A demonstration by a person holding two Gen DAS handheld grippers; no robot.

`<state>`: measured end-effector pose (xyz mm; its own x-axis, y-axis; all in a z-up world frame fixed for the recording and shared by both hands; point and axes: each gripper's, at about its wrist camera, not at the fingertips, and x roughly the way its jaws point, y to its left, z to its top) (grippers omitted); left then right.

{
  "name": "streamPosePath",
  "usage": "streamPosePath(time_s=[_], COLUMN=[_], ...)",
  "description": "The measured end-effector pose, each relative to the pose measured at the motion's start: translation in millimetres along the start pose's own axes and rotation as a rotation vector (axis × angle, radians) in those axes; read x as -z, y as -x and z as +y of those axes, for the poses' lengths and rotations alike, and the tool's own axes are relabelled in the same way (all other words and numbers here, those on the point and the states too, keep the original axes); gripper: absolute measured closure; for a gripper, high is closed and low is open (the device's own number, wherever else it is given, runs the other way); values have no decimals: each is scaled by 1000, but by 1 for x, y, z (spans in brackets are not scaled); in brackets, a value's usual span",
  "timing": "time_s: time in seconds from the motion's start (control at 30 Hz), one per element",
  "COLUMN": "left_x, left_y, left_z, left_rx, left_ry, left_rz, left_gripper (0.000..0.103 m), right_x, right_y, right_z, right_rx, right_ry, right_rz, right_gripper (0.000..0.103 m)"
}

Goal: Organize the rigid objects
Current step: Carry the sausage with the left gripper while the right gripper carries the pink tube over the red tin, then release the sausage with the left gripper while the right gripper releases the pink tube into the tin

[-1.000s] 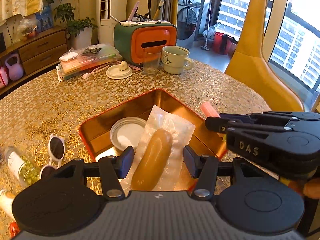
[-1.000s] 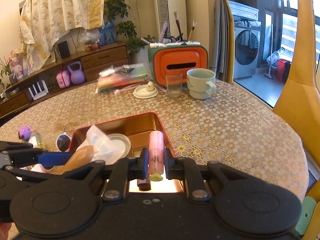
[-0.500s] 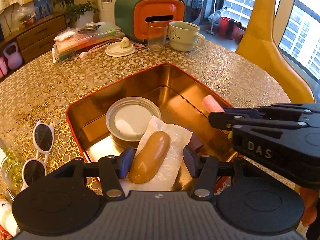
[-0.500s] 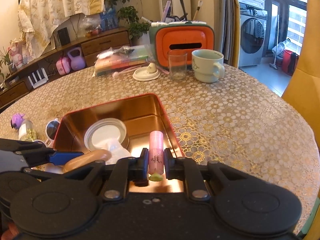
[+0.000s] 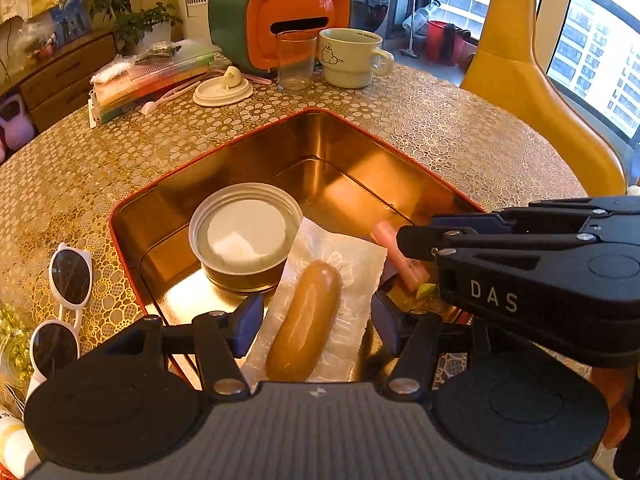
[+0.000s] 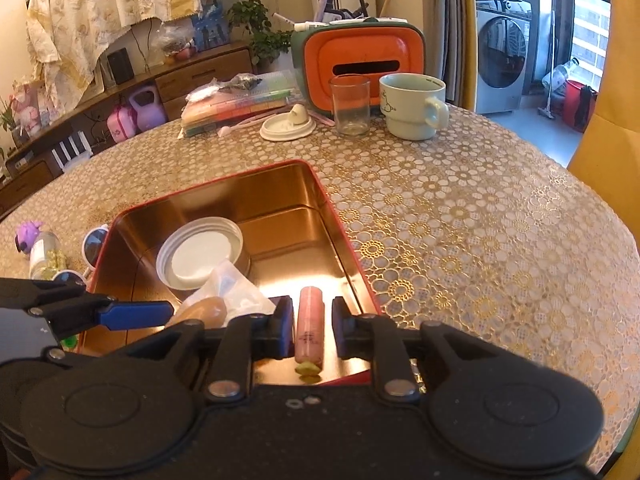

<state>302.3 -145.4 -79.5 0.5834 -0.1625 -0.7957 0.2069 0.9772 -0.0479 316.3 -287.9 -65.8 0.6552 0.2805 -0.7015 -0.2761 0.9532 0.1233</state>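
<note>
A red-rimmed gold tin (image 5: 224,148) (image 6: 336,216) sits on the table. Inside it lie a round white-lidded can (image 5: 244,236) (image 6: 200,252), a packaged sausage (image 5: 306,318) (image 6: 202,310) and a pink tube (image 6: 309,326) (image 5: 398,258). My left gripper (image 5: 316,320) is open, its jaws either side of the sausage at the tin's near edge. My right gripper (image 6: 308,328) is open, its jaws apart from the pink tube, which lies on the tin floor between them.
White sunglasses (image 5: 60,304) and a small bottle with a purple cap (image 6: 40,252) lie left of the tin. A glass (image 6: 350,104), a mug (image 6: 412,106), an orange box (image 6: 362,66), a white lid (image 6: 286,128) and stacked cases (image 6: 236,104) stand at the back. A yellow chair (image 5: 536,100) is on the right.
Both grippers lowered toward the tin. The left gripper let the sausage down into the tin. The right gripper opened and released the pink tube onto the tin floor.
</note>
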Motion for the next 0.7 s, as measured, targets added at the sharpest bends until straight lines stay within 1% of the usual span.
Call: streamPosePath(time_s=[0.1, 0.23, 0.47, 0.7], left_x=[1, 3, 8, 11], left_y=[4, 14, 35, 62], left_z=[2, 4, 7, 7], left_rx=[-30, -31, -23, -26], left_ry=[7, 7, 25, 19], left_rz=[-15, -36, -66, -99], left_gripper=[39, 39, 39, 39], right_x=[1, 2, 2, 4], right_y=[4, 11, 29, 52], right_z=[-1, 0, 6, 15], right_rx=[-13, -7, -11, -23], right_ry=[-20, -14, -9, -8], right_rz=[-3, -15, -34, -61], right_gripper=[75, 70, 67, 64])
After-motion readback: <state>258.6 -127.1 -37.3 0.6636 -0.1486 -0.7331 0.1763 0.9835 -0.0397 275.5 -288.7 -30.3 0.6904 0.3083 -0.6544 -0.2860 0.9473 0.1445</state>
